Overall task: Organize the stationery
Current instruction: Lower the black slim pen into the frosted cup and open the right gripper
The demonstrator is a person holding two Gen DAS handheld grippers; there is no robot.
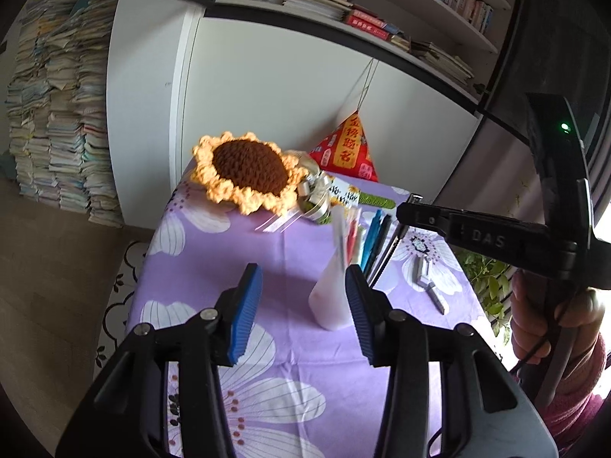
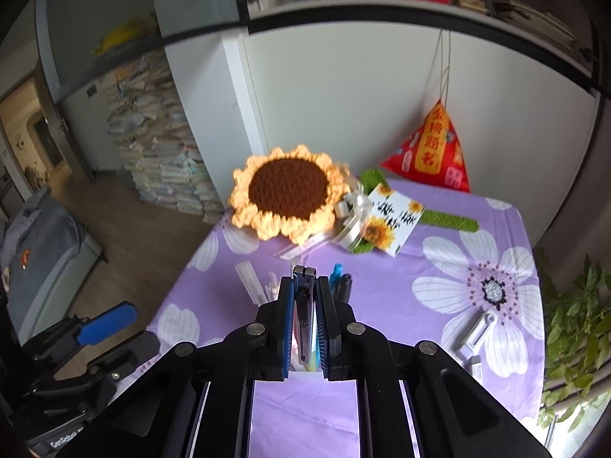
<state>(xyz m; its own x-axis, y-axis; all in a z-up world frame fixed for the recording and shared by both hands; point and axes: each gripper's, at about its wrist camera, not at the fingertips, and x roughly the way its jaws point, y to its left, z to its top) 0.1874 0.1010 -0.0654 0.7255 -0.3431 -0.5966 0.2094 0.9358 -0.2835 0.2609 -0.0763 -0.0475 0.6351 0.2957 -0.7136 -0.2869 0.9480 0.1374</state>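
Note:
A translucent white pen cup stands on the purple flowered tablecloth with several pens in it. My left gripper is open and empty, its right finger just beside the cup. My right gripper is shut on a dark utility knife and holds it right over the cup, whose pens show around the fingers. In the left wrist view the right gripper reaches in from the right above the cup, with the knife hanging down.
A crocheted sunflower with a card lies at the table's far side, with a red pyramid pouch against the white cabinet. A small white and grey item lies right of the cup. A plant stands at the right edge.

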